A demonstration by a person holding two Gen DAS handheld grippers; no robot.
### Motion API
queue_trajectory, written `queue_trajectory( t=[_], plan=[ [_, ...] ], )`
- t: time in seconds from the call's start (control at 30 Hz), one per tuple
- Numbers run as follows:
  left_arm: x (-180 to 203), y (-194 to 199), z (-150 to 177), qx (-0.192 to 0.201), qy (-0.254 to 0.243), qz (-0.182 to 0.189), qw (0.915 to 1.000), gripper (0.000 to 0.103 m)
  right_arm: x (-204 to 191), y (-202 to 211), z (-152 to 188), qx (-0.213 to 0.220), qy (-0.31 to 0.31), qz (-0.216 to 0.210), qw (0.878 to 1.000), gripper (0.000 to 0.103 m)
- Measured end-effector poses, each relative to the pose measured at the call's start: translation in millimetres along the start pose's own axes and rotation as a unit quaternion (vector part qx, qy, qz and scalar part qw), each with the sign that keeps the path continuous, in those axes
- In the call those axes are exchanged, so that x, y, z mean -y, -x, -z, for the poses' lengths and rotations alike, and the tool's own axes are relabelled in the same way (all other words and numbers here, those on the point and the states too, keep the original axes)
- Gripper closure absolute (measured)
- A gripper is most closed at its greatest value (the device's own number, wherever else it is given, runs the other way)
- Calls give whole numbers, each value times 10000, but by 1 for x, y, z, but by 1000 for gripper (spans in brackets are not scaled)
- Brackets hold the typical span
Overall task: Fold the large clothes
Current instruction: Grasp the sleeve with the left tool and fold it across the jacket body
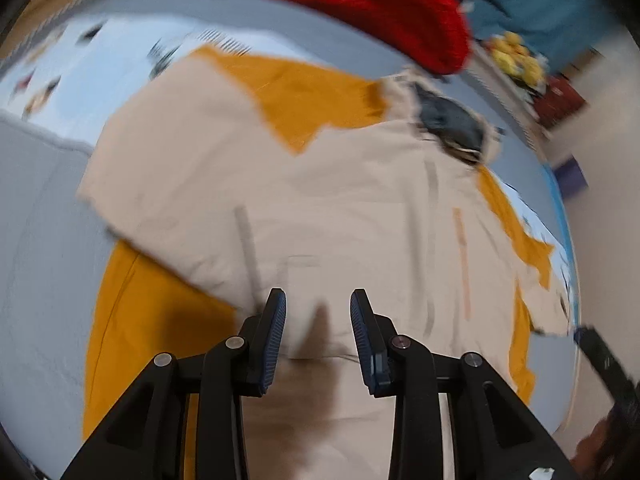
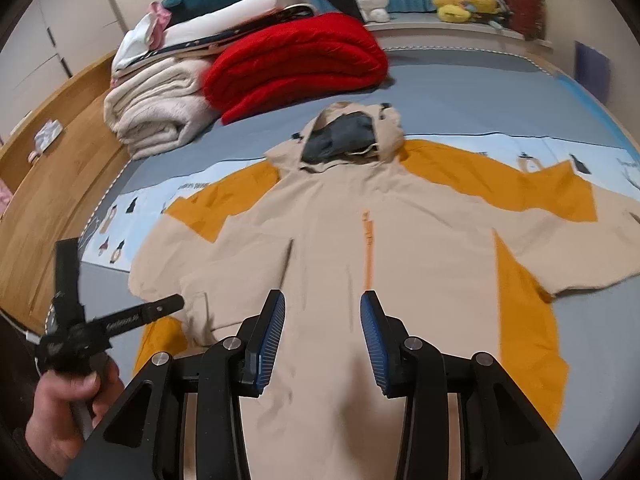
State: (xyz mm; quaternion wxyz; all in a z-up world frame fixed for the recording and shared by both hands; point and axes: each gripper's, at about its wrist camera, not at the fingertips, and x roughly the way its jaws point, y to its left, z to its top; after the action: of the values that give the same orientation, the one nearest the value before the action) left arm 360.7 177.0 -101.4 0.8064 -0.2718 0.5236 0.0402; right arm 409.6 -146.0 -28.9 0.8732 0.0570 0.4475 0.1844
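A large beige and mustard-yellow hooded jacket (image 2: pixel 340 248) lies face up on the bed, hood (image 2: pixel 352 136) at the far end. Its left sleeve (image 2: pixel 192 240) is folded in over the body; the right sleeve (image 2: pixel 560 208) is spread out to the side. The jacket also fills the blurred left wrist view (image 1: pixel 320 200). My left gripper (image 1: pixel 318 320) is open and empty above the jacket's lower front. My right gripper (image 2: pixel 323 320) is open and empty above the jacket's hem, near the orange zipper (image 2: pixel 368 248). The left gripper's body shows in the right wrist view (image 2: pixel 100 328), held in a hand.
A folded red blanket (image 2: pixel 296 64), a cream blanket (image 2: pixel 156 108) and a stack of folded clothes (image 2: pixel 224 20) lie at the bed's far left. Yellow plush toys (image 2: pixel 460 0) sit on the headboard shelf. A wooden bed frame (image 2: pixel 60 168) runs along the left. Grey bedsheet (image 2: pixel 460 92) surrounds the jacket.
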Motion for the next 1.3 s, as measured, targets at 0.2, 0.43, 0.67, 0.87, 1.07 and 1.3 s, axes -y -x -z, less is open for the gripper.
queue_trajectory(
  t=[0.2,0.43,0.67,0.87,1.07,1.3],
  plan=[
    [-18,-24,-8,-400,282,-58,9988,73,-24,-31,5,-216,505,-95,9984,62],
    [-24,-42,-17,-644,640,162,9957,103,-40,-64,13,-561,841,-357,9942,61],
    [39,-7,-31,-490,-201,2241,9731,103,-55,-84,21,-736,1207,-689,9876,56],
    [67,-7,-21,-757,-554,2728,9575,103,-62,-90,23,-803,1284,-900,9844,55],
    [82,-10,-12,-966,-728,2782,9529,103,-63,-99,22,-864,1210,-720,9863,54],
    [81,-11,-19,-851,-649,2718,9564,103,-39,-111,24,-1073,696,-175,9916,54]
  ],
)
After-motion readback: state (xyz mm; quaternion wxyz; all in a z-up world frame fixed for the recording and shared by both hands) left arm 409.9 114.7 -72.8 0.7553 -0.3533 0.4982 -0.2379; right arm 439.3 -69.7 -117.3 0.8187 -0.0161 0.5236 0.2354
